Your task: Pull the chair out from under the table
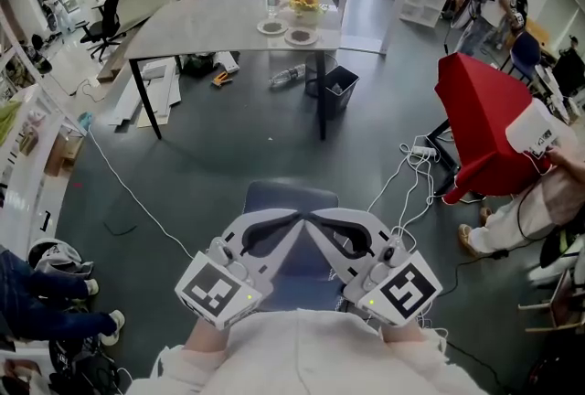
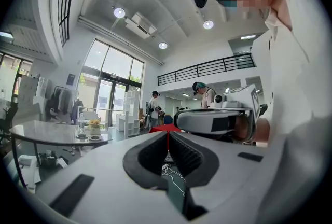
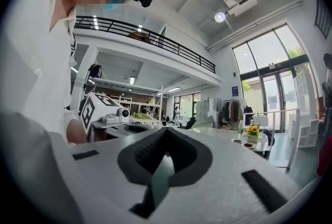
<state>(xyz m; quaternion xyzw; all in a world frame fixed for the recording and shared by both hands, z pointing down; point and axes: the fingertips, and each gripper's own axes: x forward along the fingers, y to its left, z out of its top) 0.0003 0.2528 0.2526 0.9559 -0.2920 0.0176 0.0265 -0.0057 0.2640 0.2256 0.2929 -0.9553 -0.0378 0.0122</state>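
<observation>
Pale sleeves [image 1: 302, 357] fill the bottom edge of the head view. Just beyond them the left gripper [image 1: 291, 221] and right gripper [image 1: 315, 221] are held level, tips turned inward and almost meeting. Beneath them stands the chair [image 1: 291, 197], a slate-blue upholstered piece with rounded corners, partly covered by the jaws. It stands on open dark floor, well apart from the grey table [image 1: 201, 18], which carries yellow flowers [image 1: 304, 0]. White cables [image 1: 411, 172] trail on the floor to the right.

Left gripper view: the left gripper [image 2: 167, 136] has its ribbed black pads pressed together with nothing caught between them. The right gripper [image 2: 212, 119] lies just beyond, and the table [image 2: 46, 132] stands far off at left.

Right gripper view: the right gripper [image 3: 165, 134] is likewise closed and empty. The left gripper [image 3: 122, 125] lies beside it, and the table [image 3: 223, 134] is at right.
</observation>
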